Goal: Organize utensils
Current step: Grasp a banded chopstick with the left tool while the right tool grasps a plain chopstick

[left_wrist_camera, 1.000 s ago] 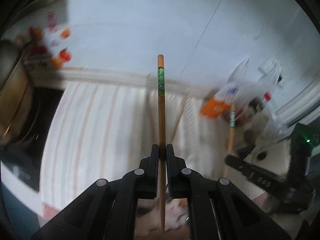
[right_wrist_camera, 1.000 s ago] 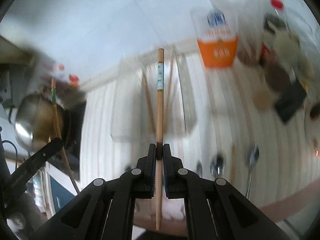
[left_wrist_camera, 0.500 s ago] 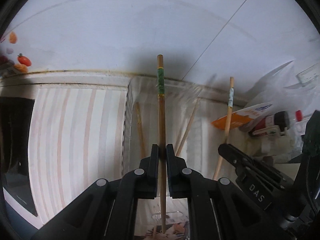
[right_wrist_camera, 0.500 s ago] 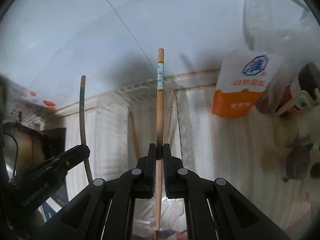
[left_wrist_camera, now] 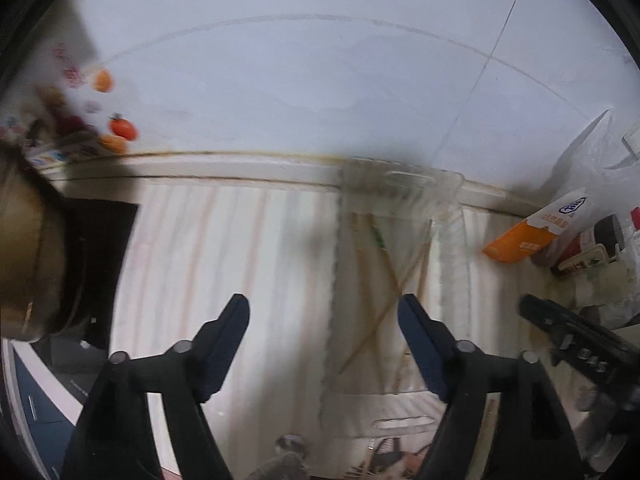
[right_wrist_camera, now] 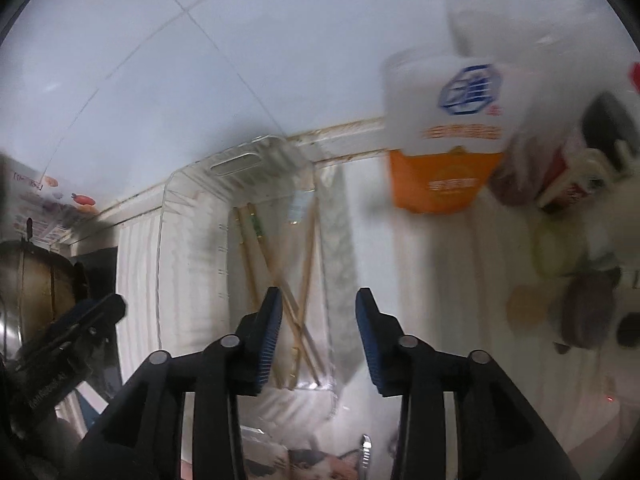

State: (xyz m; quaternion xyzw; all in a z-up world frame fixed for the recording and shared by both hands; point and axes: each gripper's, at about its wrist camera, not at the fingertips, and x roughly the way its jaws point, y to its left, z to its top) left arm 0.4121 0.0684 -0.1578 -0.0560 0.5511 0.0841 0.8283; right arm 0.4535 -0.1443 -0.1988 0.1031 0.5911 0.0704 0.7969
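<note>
Inside the clear tray, wooden chopsticks lie crossed.

Soft, dim indoor light is falling evenly on both fisheye views, with black vignetting curving the edges. Motion blur is smearing the carton and tray; grey shadows are pooling along the wall base.

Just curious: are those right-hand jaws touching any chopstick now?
Apart. In the right wrist view the right gripper stands open and empty, while the chopsticks lie inside the clear tray.
</note>
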